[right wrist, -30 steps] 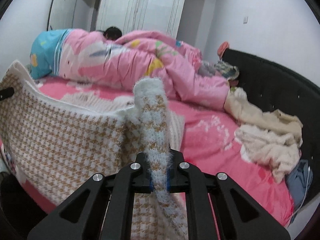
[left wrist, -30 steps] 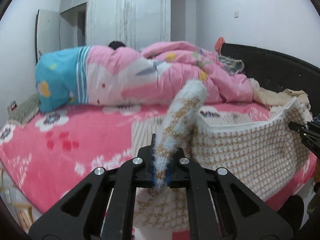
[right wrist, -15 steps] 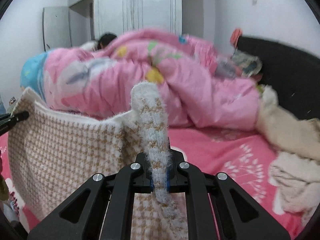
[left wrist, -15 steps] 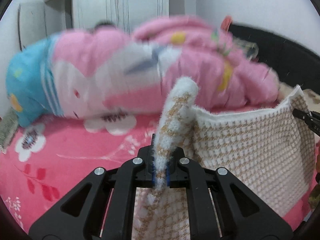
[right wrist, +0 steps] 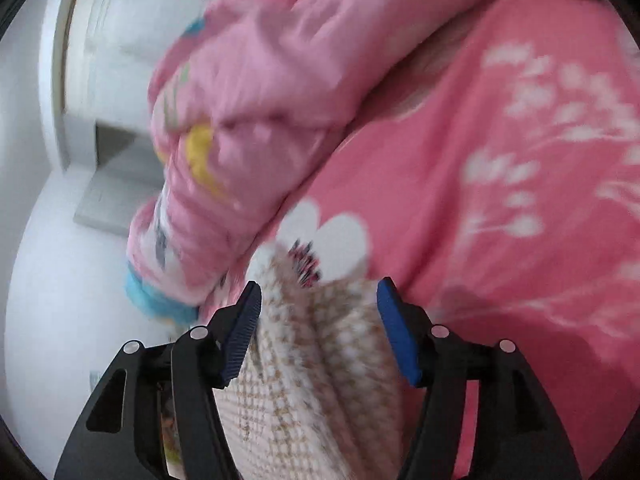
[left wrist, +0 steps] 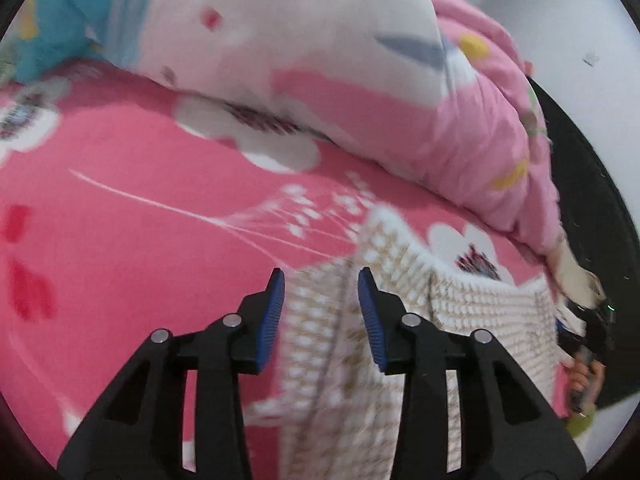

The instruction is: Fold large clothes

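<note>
Both wrist views are motion-blurred; fine weave and edges of the knitted garment [left wrist: 320,344] are smeared, so its exact outline is hard to trace. Its lower part runs out of frame at the bottom of both views, hidden behind the claw bodies.

Left claw [left wrist: 321,284]: jaws opening, blue pads set apart. A fold of the white-and-tan checked knit stands between them; the pads do not appear to press on it.

Right claw [right wrist: 319,292]: jaws opening, wider gap. A bunched ridge of the same knit lies between the pads, touching or nearly touching the left pad; blur prevents a firm call. No pinch visible.

Garment location: on the pink flowered bedspread [left wrist: 120,208], near the front of the bed, its top edge reaching toward the pink quilt [left wrist: 360,80]. In the left view it stretches right to where the other claw and a hand show at the frame edge, partly cut off.

Open room: bare bedspread to the left of the left claw, and to the right of the right claw. The rumpled quilt bounds the far side. Dark headboard [left wrist: 592,200] along the right rim of the left view. White wardrobe [right wrist: 108,60] behind the quilt in the right view, tilted.
</note>
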Demonstrator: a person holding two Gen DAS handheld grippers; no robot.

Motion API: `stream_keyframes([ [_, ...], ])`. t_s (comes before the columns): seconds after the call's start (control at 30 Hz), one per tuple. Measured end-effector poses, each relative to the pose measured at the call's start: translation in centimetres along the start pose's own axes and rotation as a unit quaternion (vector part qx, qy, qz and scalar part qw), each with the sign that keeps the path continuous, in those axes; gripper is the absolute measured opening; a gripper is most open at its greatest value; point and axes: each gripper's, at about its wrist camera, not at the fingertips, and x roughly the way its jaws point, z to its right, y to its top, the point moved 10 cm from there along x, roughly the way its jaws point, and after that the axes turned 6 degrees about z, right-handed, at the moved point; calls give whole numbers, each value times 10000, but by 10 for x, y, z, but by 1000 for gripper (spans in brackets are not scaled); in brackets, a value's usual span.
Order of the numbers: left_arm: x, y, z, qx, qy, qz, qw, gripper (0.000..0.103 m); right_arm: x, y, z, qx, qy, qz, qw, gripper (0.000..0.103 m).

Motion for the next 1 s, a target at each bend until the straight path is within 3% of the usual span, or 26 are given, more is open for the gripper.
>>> stream_keyframes([
  [0.13, -37, -2, -1, 67, 92, 231, 9997, 37, -36, -25, -19, -526, -222, 1, 9984, 60],
  [0.27, -78, -26, 28, 404, -56, 358, 9985, 39, -67, -76, -45, -1443, -668, 4, 9873, 70],
  [0.37, -106, -64, 60, 793, -282, 303, 9960, 51, -92, -124, -62, -2103, -913, 66, 9733, 75],
  [0.53, -149, -137, 102, 1273, -607, 353, 9894, 81, -132, -200, -86, -2968, -1328, 451, 9446, 82],
  [0.6, -164, -163, 112, 1355, -641, 439, 9877, 85, -147, -229, -92, -3287, -1522, 684, 9296, 85],
  [0.8, -203, -218, 125, 1767, 17, 862, 9805, 94, -165, -291, -92, -3808, -2095, 962, 8955, 91],
  [1.0, -228, -229, 124, 1730, 387, 1081, 9782, 95, -174, -333, -107, -4269, -2349, 1001, 8675, 96],
])
